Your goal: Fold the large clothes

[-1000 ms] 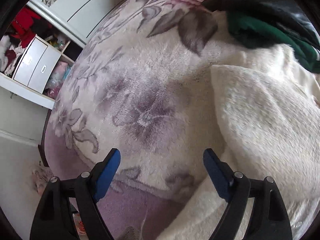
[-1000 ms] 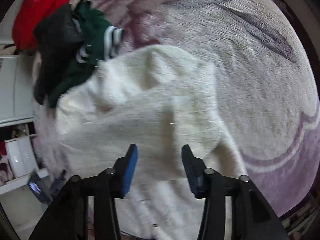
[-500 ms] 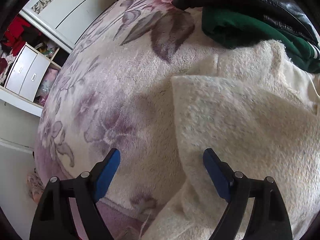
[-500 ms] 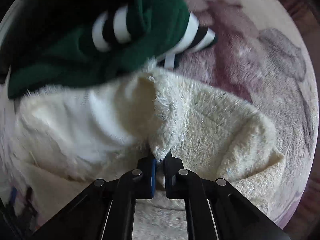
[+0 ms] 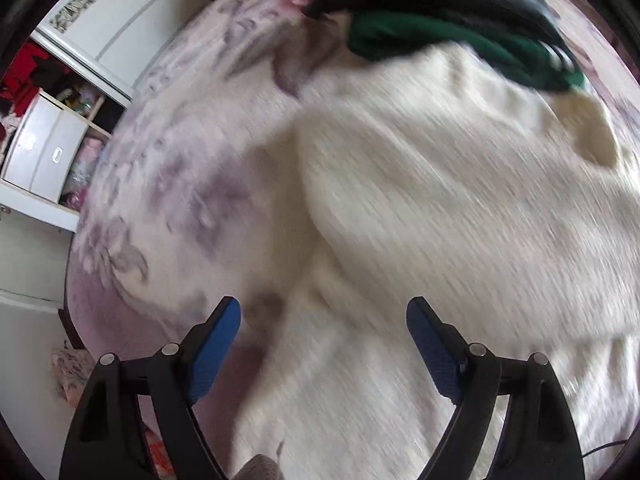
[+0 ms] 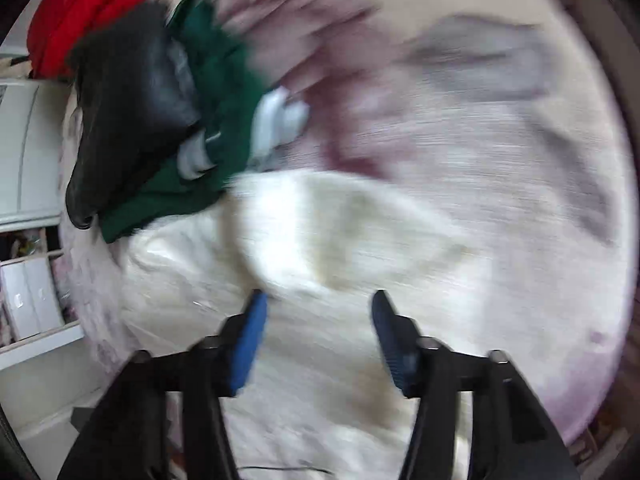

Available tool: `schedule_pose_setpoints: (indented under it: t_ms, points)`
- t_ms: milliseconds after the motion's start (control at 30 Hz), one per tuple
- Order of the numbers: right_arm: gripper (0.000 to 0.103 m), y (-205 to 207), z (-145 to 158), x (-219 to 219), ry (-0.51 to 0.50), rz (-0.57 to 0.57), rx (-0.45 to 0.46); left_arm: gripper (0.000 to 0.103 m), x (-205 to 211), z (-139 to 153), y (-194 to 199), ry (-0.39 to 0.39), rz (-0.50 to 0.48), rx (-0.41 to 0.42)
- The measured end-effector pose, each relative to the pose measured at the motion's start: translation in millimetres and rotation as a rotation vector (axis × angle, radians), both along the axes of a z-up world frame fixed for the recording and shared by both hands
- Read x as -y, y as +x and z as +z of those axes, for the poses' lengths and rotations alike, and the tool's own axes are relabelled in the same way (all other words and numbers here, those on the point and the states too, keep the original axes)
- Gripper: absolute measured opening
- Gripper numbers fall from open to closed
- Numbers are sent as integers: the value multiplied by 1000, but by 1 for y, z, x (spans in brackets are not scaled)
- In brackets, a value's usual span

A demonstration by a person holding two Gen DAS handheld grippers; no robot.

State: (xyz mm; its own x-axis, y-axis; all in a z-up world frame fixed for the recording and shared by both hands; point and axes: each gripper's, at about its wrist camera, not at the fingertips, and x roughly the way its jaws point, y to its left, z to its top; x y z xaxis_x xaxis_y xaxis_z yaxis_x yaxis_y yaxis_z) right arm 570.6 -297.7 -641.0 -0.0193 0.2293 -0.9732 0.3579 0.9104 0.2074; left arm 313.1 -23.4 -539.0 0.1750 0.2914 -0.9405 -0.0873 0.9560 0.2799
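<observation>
Where the right gripper (image 6: 316, 316) was pinched on a fold of the cream fleece garment (image 6: 320, 240) half a second ago, its jaws are now spread and nothing is held. The left gripper (image 5: 323, 330) is likewise spread and empty. The garment is left on the floral blanket (image 5: 192, 160), beside the green garment (image 6: 212, 120); that fold is judged released.
</observation>
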Motion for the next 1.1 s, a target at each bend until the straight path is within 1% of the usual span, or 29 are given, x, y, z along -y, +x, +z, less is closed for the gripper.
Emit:
schedule_pose_setpoints:
  t_ms: [33,67,100,133,167,200,233,300,333,400,433,500,533,600,633,667,733,767,800,833,867,967,1033,1100]
  points:
    - [60,-9,0,12,-15,-4,-7,85,10,-3,-8,-14,2,-19]
    - [60,-27,-3,36,-30,-11,-33,85,20,-7,-15,-24,2,-42]
    - [60,-36,-7,47,-25,-21,-52,85,28,-9,-20,-29,3,-58]
    - [60,-48,-17,61,8,-44,-77,85,38,-12,-25,-29,3,-70]
    - [60,-37,-37,58,32,-60,-86,85,52,-16,-33,-17,2,-80]
    - [60,-41,-51,70,86,-89,-87,85,63,-20,-39,-10,4,-96]
    - [60,-40,-67,72,127,-104,-90,85,72,-25,-44,-5,9,-114]
    - [60,-34,-104,81,190,-113,-87,85,90,-31,-53,22,24,-135]
    - [60,-30,-116,81,205,-96,-89,85,100,-34,-59,50,35,-143]
    - [60,-23,-127,78,210,-51,-97,85,114,-38,-68,104,50,-156]
    - [60,-21,-129,77,216,-17,-102,85,122,-40,-73,134,62,-164]
    - [60,-23,-125,72,233,106,-90,85,131,-46,-78,174,89,-179]
    - [60,-30,-121,65,254,188,-94,85,135,-49,-81,186,108,-182]
    - [60,-50,-124,49,320,295,-142,85,140,-61,-85,210,146,-207]
    - [60,-61,-130,39,333,345,-176,85,142,-65,-85,218,155,-219]
    - [60,-66,-134,33,328,372,-187,85,143,-70,-87,228,166,-228]
    - [60,-78,-147,16,269,439,-177,85,144,-75,-88,254,175,-222]
    - [58,-82,-154,11,222,463,-164,85,145,-78,-88,268,173,-222]
    - [48,-84,-157,14,151,463,-125,85,144,-81,-88,274,176,-226]
    - [47,-86,-159,27,185,387,-119,85,143,-83,-88,274,185,-228]
    - [45,-87,-159,33,200,356,-118,85,142,-84,-88,275,193,-227]
    - [44,-94,-147,33,153,397,-112,85,136,-84,-85,277,204,-226]
    - [45,-97,-141,26,138,423,-129,85,140,-77,-87,271,223,-226]
    - [50,-104,-126,29,144,430,-148,85,144,-64,-93,248,237,-213]
